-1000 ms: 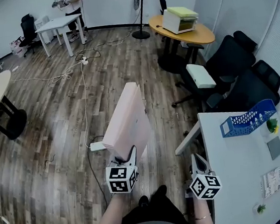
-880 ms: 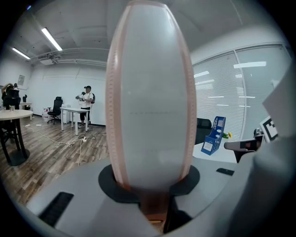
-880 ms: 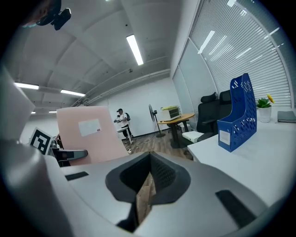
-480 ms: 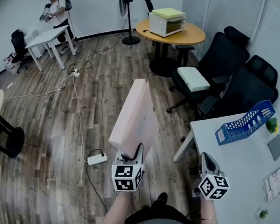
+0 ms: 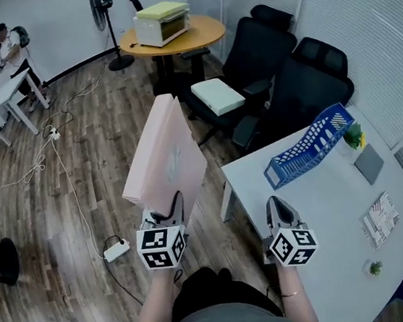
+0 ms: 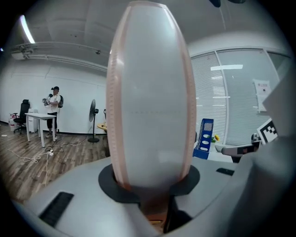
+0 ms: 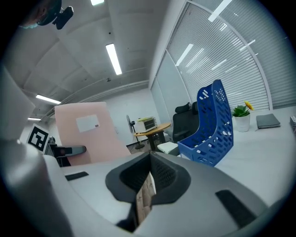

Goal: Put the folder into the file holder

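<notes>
A pink folder stands upright and tilted over the wooden floor, with my left gripper shut on its bottom edge. In the left gripper view the folder fills the middle, its lower edge pinched between the jaws of the left gripper. The blue mesh file holder lies on the white table, to the right of the folder. My right gripper hovers over the table's near left part, shut and holding nothing. In the right gripper view, beyond the right gripper, are the file holder and the folder.
Two black office chairs stand behind the table, one bearing a white pad. A round wooden table with a printer is farther back. A small plant, grey notebook and booklet lie on the table's right side. A power strip and cables lie on the floor.
The view has swung right: the white table and blue file holder now sit nearer the middle. The left gripper still holds the folder upright; the right gripper is now over the table.
</notes>
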The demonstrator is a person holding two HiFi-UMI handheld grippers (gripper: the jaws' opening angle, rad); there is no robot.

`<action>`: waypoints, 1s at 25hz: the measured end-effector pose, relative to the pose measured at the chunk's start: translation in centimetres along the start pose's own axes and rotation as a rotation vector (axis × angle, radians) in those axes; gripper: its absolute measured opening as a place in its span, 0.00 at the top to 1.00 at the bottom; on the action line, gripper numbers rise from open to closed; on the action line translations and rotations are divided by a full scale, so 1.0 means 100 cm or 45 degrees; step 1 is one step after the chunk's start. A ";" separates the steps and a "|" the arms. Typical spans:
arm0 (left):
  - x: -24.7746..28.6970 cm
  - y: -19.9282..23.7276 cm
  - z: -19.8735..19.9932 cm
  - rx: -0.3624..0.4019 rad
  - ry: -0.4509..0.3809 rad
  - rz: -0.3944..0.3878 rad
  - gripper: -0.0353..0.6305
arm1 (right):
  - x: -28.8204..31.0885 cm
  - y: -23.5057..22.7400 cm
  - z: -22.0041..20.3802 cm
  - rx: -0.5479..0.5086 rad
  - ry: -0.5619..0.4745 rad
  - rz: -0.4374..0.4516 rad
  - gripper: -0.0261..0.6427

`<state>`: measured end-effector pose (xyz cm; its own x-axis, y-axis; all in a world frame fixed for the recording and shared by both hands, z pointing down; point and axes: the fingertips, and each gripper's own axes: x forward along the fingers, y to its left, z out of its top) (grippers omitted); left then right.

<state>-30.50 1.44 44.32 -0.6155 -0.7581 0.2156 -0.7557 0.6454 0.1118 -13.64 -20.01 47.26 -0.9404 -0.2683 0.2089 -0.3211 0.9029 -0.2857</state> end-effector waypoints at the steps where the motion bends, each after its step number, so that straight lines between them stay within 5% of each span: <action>1: 0.010 -0.006 0.004 0.009 0.000 -0.030 0.75 | 0.000 -0.006 0.003 0.009 -0.010 -0.025 0.95; 18: 0.128 -0.119 0.070 0.147 -0.011 -0.737 0.75 | -0.053 -0.054 0.011 0.165 -0.161 -0.629 0.95; 25: 0.134 -0.177 0.103 0.205 -0.069 -0.931 0.75 | -0.091 -0.065 0.005 0.204 -0.212 -0.810 0.95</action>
<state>-27.73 -21.13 35.21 0.0494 -0.9945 0.0920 -0.9970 -0.0437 0.0637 -3.08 -23.60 46.75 -0.5632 -0.7911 0.2388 -0.8185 0.4944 -0.2927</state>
